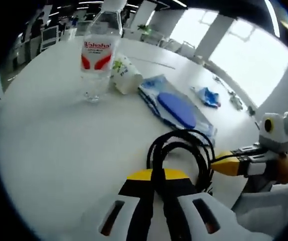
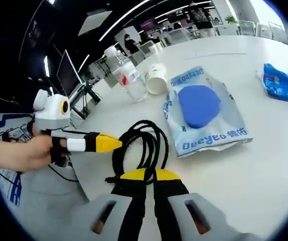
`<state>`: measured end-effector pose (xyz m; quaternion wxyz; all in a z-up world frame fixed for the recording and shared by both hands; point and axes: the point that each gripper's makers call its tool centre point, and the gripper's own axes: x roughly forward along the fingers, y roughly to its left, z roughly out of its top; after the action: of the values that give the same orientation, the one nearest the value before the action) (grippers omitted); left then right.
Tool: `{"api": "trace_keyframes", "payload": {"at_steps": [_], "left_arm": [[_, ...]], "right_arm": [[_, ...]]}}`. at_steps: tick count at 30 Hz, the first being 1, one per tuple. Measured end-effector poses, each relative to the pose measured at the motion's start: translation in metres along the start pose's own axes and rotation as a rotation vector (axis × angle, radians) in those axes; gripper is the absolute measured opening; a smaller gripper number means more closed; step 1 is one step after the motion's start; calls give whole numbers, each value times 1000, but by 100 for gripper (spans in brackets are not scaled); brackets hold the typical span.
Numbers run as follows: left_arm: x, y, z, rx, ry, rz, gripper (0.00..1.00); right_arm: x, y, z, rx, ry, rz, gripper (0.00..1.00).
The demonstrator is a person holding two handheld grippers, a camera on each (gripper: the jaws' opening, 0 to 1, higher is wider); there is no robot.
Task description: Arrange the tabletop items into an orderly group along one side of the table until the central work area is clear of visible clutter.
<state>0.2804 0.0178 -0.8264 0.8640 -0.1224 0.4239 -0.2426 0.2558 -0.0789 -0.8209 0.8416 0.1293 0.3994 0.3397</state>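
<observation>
Daylight pours in from the windows [image 1: 244, 55] at upper right, blown out to plain white. The white table [image 1: 58, 150] glows evenly, shadows faint and soft. Ceiling strip lights [image 2: 124, 22] streak across a dark upper background. Fisheye bending curves the edges hard, and everything reads slightly soft, the far office blurriest.

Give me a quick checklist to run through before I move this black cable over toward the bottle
1. Cable coil on the table, near both grippers: ok.
2. Right gripper shut at the coil; firm grip on cable: cannot tell.
3. Left gripper shut at the coil: cannot tell if gripping.
4. Water bottle upright: ok.
5. Paper cup lying on its side beside the bottle: not ok.
6. Blue-and-white packet lies beside the coil, apart from it: ok.
</observation>
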Motion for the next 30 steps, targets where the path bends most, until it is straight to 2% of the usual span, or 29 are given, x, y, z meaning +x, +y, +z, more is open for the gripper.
{"api": "trace_keyframes", "payload": {"at_steps": [2, 4, 10, 15, 21, 30], "left_arm": [[-6, -4, 2, -2, -12, -17, 0], [-11, -7, 4, -1, -34, -19, 0], [-25, -16, 19, -11, -86, -33, 0], [-32, -35, 39, 11, -130, -70, 0], [-25, -67, 58, 75, -150, -132, 0], [-2, -116, 80, 143, -155, -203, 0]], "right_arm": [[-4, 4, 5, 5, -16, 4, 0], [-8, 8, 13, 49, -55, 7, 0], [-26, 24, 32, -3, -102, 32, 0], [-43, 24, 51, -27, -152, 31, 0], [-67, 8, 69, -19, -215, -8, 0], [-106, -29, 80, 7, -279, -85, 0]]}}
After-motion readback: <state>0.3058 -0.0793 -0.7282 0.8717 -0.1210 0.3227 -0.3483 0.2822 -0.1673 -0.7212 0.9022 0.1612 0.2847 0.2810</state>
